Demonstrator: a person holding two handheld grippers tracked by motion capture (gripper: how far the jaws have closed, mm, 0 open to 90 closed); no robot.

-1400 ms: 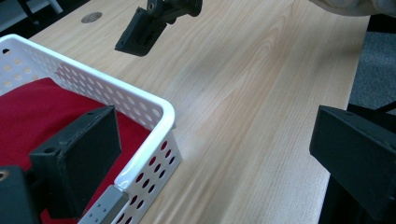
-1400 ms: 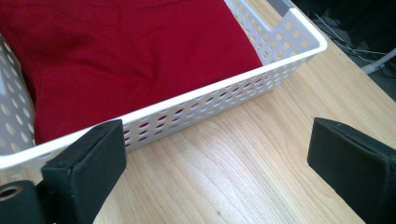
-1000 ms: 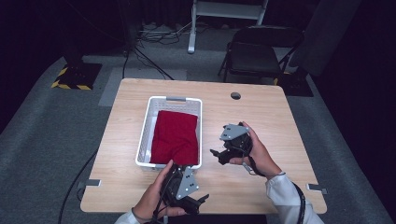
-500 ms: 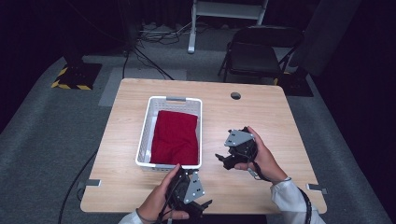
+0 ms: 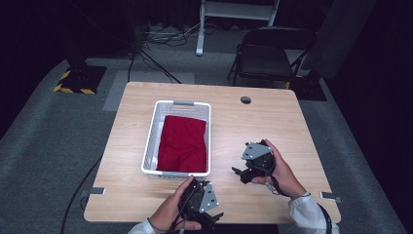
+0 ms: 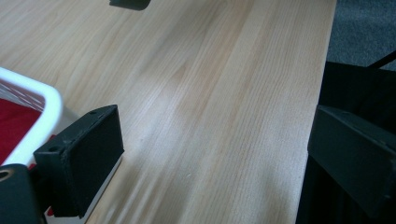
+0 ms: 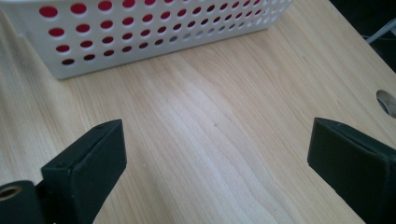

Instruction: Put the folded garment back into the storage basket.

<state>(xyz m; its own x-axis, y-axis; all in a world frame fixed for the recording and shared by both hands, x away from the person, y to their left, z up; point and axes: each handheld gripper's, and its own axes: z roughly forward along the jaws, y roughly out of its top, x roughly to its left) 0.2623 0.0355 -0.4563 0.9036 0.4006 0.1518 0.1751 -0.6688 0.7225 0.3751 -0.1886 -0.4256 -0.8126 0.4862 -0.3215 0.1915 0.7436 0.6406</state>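
Basket [image 5: 152, 146] on table [image 5: 272, 122], red cloth [image 5: 182, 144] inside, seemingly folded

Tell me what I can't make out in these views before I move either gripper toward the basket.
- Folded red cloth: its underside and the basket floor, high view, covered by the cloth itself.
- White perforated plastic basket: its top, right gripper view, cut by the frame edge.
- Left gripper: its jaw tips, high view, too small and dark.

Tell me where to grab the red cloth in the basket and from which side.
Grip the red cloth at its near edge, coming straight down from above. It lies flat and folded inside the white basket, whose walls probably block a sideways approach. The open left gripper is nearest.
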